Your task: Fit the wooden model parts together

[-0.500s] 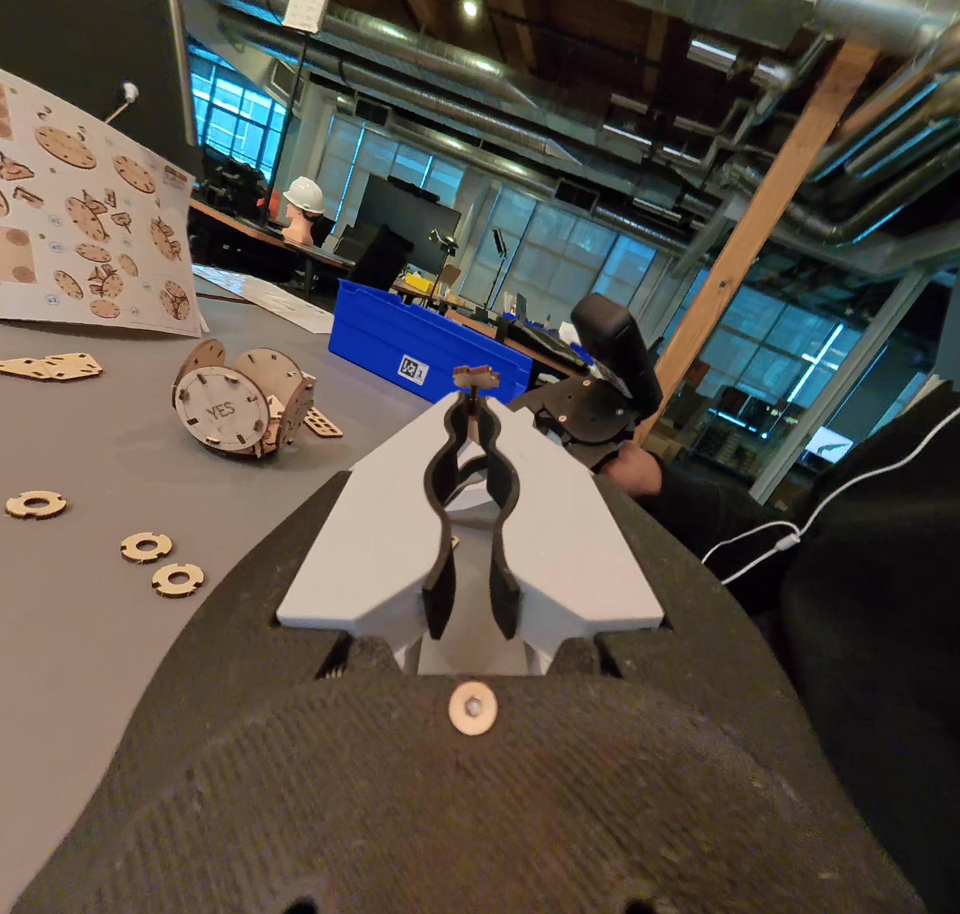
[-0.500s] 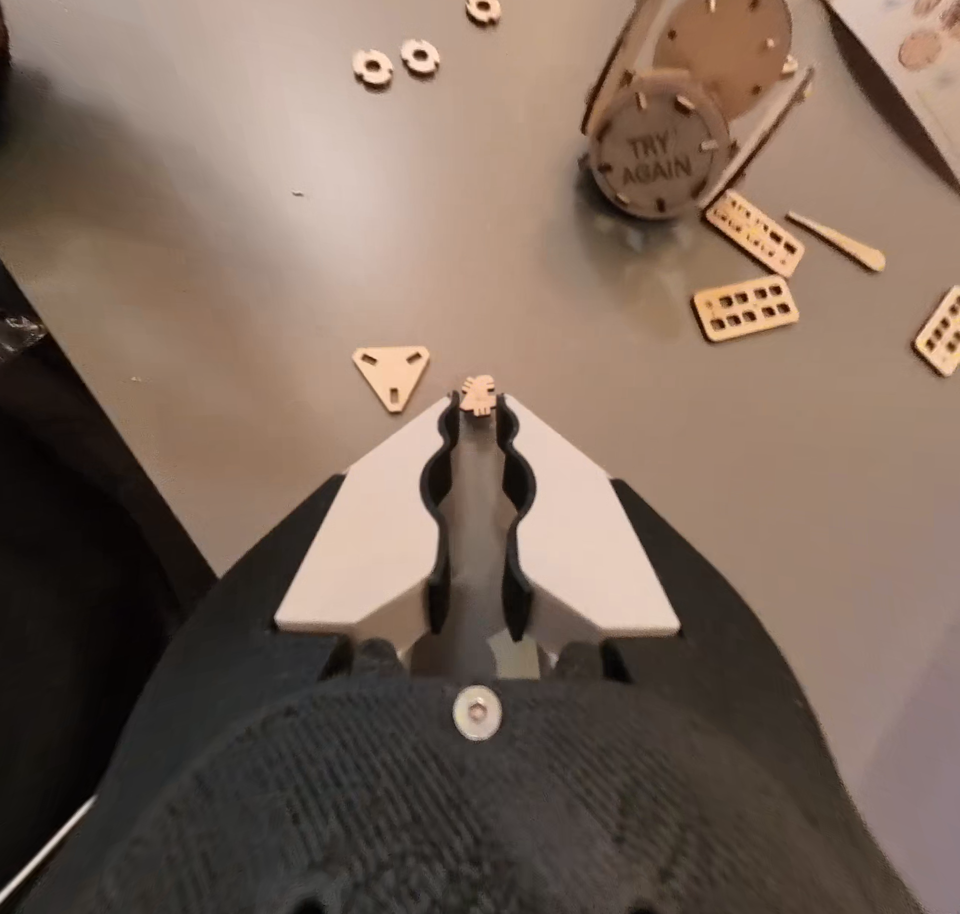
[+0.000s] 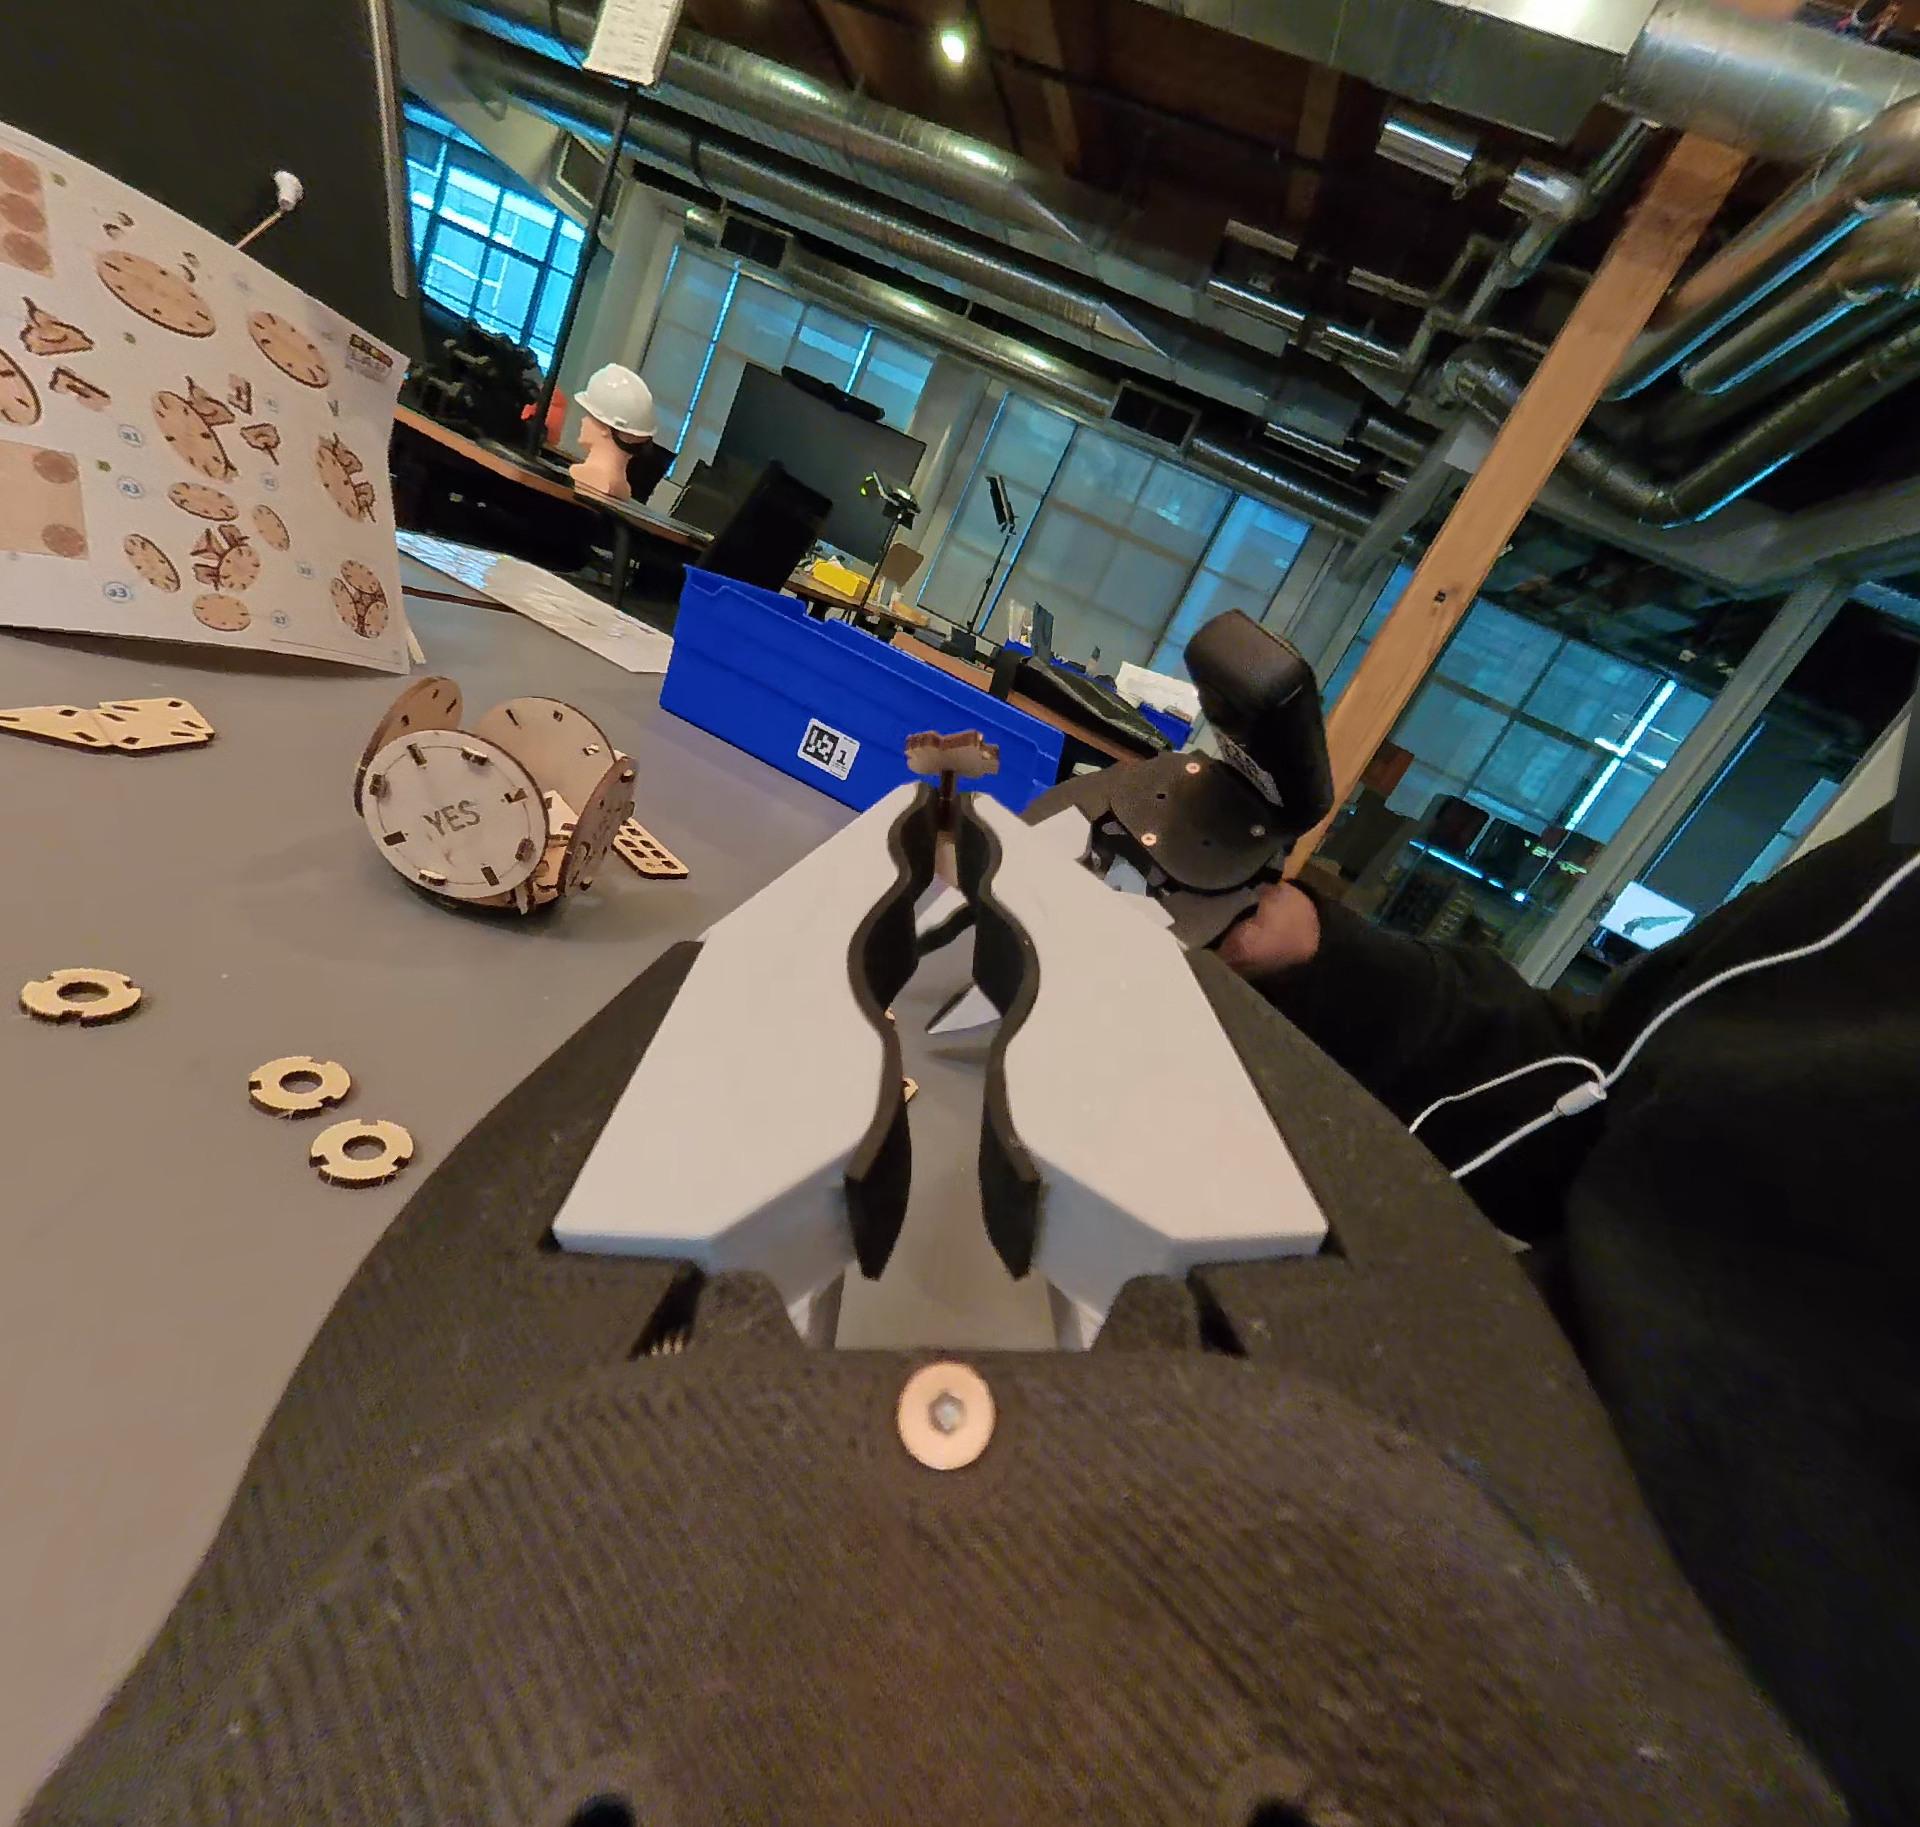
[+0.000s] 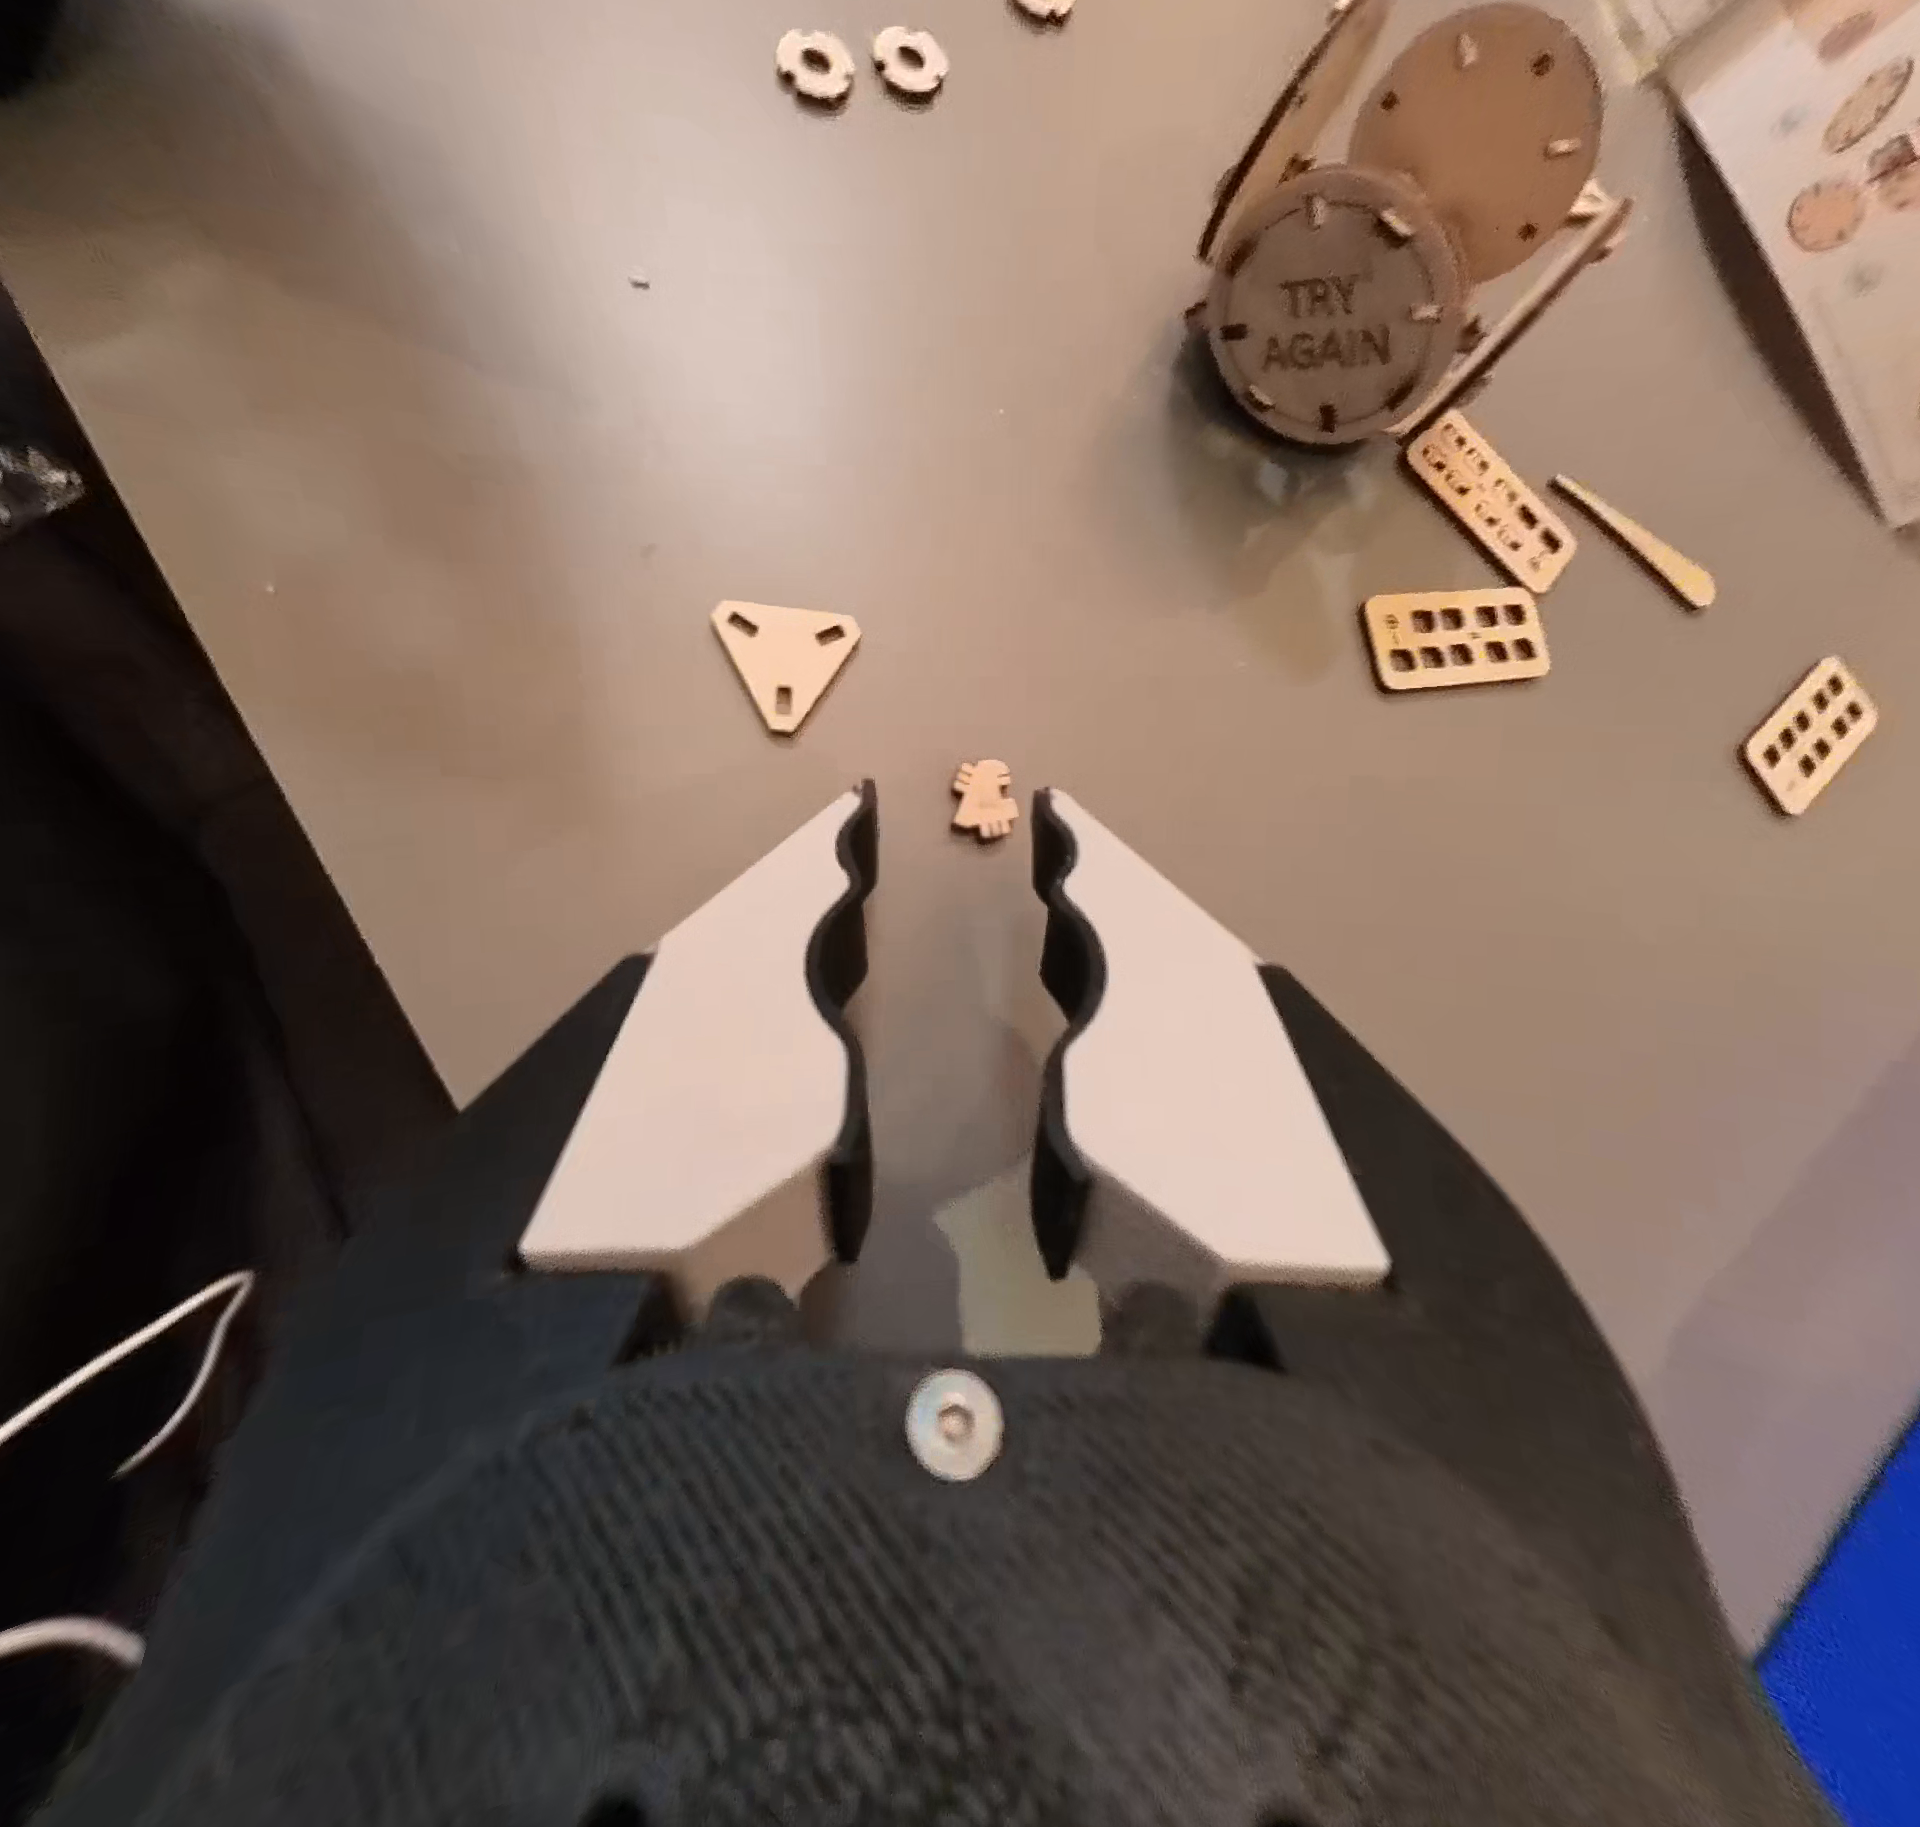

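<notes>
Left hand-held gripper [image 3: 943, 798] raised off the grey surface [image 3: 260, 904], pads pressed on the stem of a small T-shaped wooden piece [image 3: 951, 751]. Likely to twist or slip out, since only a thin stem is pinched. Round wooden assembly [image 3: 488, 809] and slotted rings [image 3: 299, 1085] to its left, well apart. Right hand-held gripper [image 4: 954, 809] spread, pointing down, a tiny notched wooden piece [image 4: 983, 798] lying loose between its fingertips, touching neither. Easily nudged askew when closing. Triangular plate [image 4: 787, 657] near, surface edge [image 4: 260, 790] farther left; open room ahead.
</notes>
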`<state>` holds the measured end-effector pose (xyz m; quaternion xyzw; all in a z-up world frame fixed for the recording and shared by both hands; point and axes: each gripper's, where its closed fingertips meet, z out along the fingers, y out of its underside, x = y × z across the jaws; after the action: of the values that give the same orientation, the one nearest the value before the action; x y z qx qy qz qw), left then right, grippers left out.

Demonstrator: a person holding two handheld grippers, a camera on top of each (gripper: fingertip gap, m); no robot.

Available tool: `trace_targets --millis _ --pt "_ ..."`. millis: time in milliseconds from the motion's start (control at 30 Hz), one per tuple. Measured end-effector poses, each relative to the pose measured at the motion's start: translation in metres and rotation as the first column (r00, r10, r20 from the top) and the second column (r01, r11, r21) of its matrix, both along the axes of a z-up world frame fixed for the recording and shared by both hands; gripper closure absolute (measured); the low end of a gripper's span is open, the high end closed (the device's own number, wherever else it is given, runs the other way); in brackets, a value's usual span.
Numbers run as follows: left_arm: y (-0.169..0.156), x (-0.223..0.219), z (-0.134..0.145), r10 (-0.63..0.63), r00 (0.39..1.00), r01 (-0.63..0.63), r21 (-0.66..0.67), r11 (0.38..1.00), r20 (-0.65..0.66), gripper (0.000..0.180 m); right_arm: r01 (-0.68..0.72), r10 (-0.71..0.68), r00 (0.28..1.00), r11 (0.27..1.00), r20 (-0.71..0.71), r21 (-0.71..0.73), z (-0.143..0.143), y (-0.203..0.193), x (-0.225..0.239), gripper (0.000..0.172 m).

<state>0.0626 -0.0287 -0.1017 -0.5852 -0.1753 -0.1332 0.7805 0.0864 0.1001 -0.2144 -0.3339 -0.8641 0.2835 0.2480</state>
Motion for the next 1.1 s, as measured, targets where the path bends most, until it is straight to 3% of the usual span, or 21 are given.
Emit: trace_targets --millis 233,333,467,533,633,700,833,900,1100 --pt "-0.002 -0.001 0.001 0.000 1.000 0.000 0.016 1.000 0.008 0.180 0.039 -0.027 0.983 0.997 0.181 -0.063 -0.010 -0.006 -0.002 0.142" --pt "-0.003 -0.001 0.002 -0.008 1.000 0.008 0.028 1.000 0.014 0.180 0.026 -0.011 0.985 0.996 0.169 -0.088 -0.003 -0.015 -0.006 0.141" --pt "-0.005 -0.001 0.003 -0.009 1.000 0.008 0.043 0.999 0.021 0.180 -0.110 0.101 0.989 0.991 0.107 0.078 0.004 -0.014 -0.004 0.143" --pt "-0.005 -0.001 0.003 -0.008 1.000 0.007 0.042 0.999 0.020 0.180 -0.347 0.309 0.929 0.918 0.205 0.190 0.002 -0.021 0.015 0.137" --pt "-0.001 0.001 0.001 -0.012 1.000 0.011 0.010 1.000 0.004 0.180 -0.613 0.528 0.790 0.670 0.311 0.419 0.008 -0.017 0.021 0.138" --pt "0.003 0.004 -0.001 -0.020 1.000 0.020 -0.014 1.000 -0.009 0.180 -0.700 0.590 0.708 0.514 0.389 0.496 0.010 -0.013 0.016 0.139" --pt "0.002 0.004 0.000 -0.008 1.000 0.008 -0.013 1.000 -0.022 0.180 -0.797 0.591 0.589 0.312 0.551 0.517 -0.005 0.002 0.007 0.143" --pt "0.001 0.004 0.001 -0.010 1.000 0.010 0.000 1.000 -0.022 0.180 -0.812 0.584 0.562 0.252 0.586 0.526 -0.012 0.009 -0.001 0.144" --pt "-0.005 0.002 0.003 -0.015 1.000 0.014 0.043 0.999 0.009 0.180 -0.846 0.605 0.518 0.259 0.605 0.466 -0.018 0.000 0.001 0.145"
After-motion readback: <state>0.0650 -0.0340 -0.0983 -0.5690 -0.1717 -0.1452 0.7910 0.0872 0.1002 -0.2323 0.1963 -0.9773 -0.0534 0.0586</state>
